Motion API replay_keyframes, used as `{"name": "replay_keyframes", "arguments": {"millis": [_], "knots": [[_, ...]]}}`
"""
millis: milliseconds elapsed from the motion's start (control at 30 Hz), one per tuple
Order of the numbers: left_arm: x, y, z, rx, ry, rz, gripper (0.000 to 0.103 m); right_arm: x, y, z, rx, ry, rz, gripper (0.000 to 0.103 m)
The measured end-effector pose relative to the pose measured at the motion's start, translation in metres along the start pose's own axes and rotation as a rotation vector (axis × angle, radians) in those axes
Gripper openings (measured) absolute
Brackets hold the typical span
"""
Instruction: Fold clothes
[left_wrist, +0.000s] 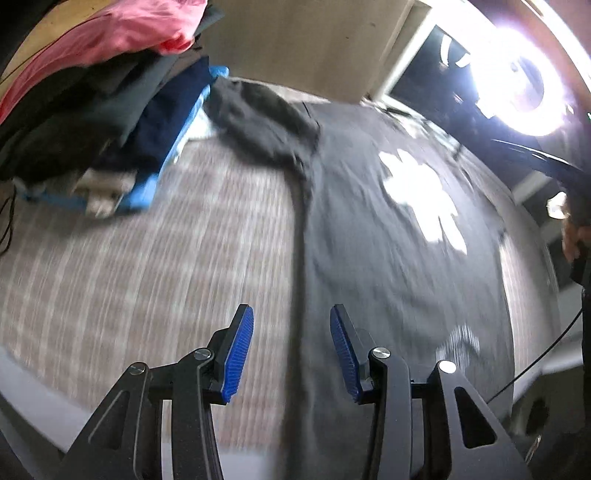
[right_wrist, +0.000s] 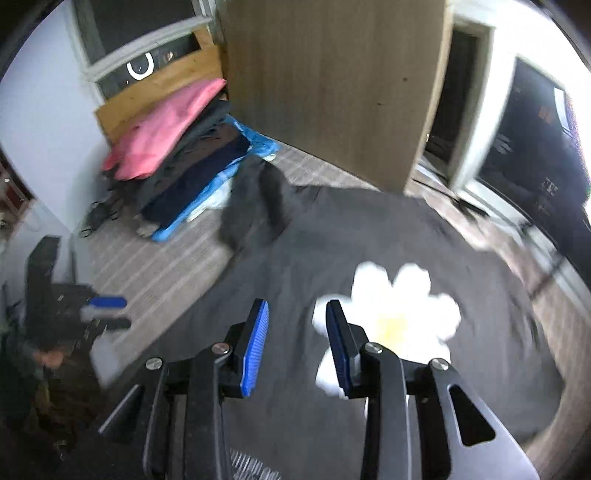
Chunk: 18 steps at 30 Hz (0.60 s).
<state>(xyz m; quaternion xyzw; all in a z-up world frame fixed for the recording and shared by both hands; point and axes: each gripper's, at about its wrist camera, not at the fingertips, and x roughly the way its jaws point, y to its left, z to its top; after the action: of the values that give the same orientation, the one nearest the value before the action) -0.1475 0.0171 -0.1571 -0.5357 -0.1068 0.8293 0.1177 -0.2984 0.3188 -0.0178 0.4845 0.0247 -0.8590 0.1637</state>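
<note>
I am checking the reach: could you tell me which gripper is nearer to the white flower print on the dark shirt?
Right. The right gripper hangs beside the flower print; the left gripper is over the shirt's edge.

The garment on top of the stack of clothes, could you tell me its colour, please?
Pink; the top garment shows best in the right wrist view.

A tall wooden wardrobe (right_wrist: 325, 92) stands beyond the checked bedspread (left_wrist: 129, 277), beside dark windows (right_wrist: 535, 155).
</note>
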Motion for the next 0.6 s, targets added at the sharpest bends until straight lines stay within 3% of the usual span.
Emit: {"name": "replay_keyframes", "arguments": {"millis": [133,267,433,533,600], "knots": [[0.034,0.003,0.034,-0.077,-0.006,-0.009,0.041,0.076,-0.013,0.059,-0.052,0.063,-0.022,0.032],[0.06,0.018,0.061,-0.133,0.002,-0.029,0.041,0.136,-0.018,0.094,-0.063,0.107,0.02,0.032],[0.089,0.04,0.09,-0.208,0.007,-0.058,0.041,0.207,-0.006,0.118,-0.081,0.173,0.144,0.032],[0.1,0.048,0.107,-0.251,-0.02,-0.071,0.044,0.238,-0.002,0.124,-0.15,0.201,0.108,0.032],[0.106,0.046,0.119,-0.251,-0.036,-0.059,0.047,0.251,-0.01,0.126,-0.156,0.217,0.037,0.032]]}}
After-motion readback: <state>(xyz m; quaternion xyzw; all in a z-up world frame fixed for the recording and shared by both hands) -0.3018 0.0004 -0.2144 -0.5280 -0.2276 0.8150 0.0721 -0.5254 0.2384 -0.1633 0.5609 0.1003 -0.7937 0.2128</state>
